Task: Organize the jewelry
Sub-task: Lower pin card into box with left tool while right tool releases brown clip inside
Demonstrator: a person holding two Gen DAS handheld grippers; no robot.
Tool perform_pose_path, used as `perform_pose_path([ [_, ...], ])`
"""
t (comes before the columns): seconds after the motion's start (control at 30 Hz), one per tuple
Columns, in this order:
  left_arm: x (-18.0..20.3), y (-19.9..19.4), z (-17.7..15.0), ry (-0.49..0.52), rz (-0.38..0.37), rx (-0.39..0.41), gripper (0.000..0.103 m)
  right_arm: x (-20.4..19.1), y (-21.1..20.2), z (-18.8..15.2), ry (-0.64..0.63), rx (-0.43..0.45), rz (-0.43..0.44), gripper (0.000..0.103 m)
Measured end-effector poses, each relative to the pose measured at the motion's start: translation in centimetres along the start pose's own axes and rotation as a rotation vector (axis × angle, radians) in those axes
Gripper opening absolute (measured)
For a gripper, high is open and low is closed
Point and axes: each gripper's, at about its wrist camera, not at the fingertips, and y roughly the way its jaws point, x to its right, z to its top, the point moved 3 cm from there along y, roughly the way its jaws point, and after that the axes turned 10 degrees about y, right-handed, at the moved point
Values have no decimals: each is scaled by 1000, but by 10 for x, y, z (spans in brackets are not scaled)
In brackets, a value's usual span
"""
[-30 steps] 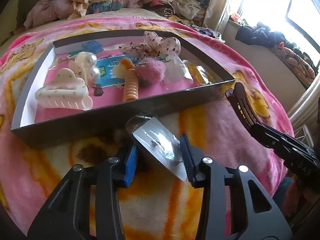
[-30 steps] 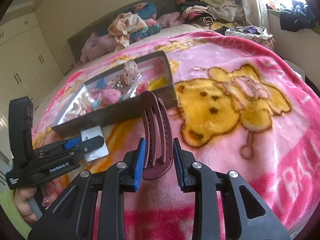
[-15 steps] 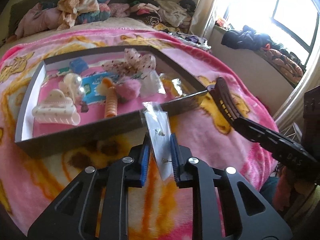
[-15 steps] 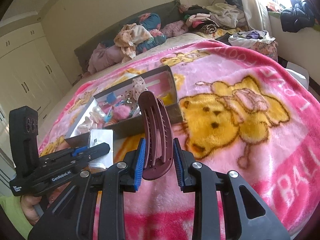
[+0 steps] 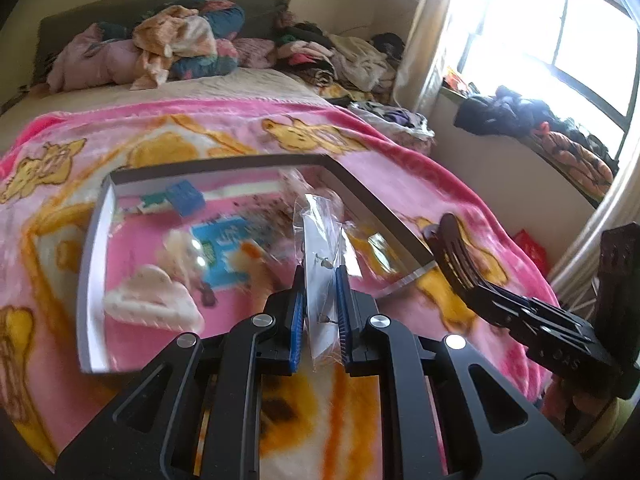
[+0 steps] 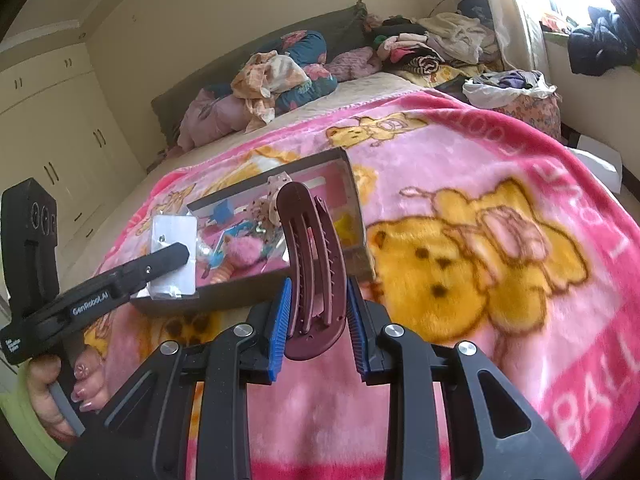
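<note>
My left gripper point(image 5: 319, 278) is shut on a clear plastic earring packet point(image 5: 320, 240) and holds it above the near wall of the grey tray point(image 5: 90, 248); the packet also shows in the right wrist view point(image 6: 172, 256). My right gripper point(image 6: 316, 292) is shut on a maroon hair clip point(image 6: 310, 256), held in the air by the tray's right end point(image 6: 356, 216); the clip also shows in the left wrist view point(image 5: 454, 252). The tray holds a cream claw clip point(image 5: 152, 300), a blue box point(image 5: 184, 198), a pink pompom point(image 6: 244, 250) and other accessories.
The tray lies on a pink bear-print blanket point(image 6: 460, 248) over a bed. Piled clothes point(image 5: 168, 48) sit at the headboard. A window sill with clothes point(image 5: 540, 128) is to the right. White cupboards point(image 6: 52, 120) stand at the left.
My left gripper has lifted the packet up and forward, over the tray's near wall. My right gripper with the hair clip has risen and drawn closer to the tray's right end.
</note>
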Motion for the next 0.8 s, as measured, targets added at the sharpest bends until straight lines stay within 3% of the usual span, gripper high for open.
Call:
perform_pose_path([
  [0.43, -30, 29, 10, -50, 15, -5, 8, -18, 52, 35, -48, -31, -13, 26],
  [0.8, -37, 42, 9, -54, 26, -24, 8, -19, 95, 42, -78, -80, -46, 26],
])
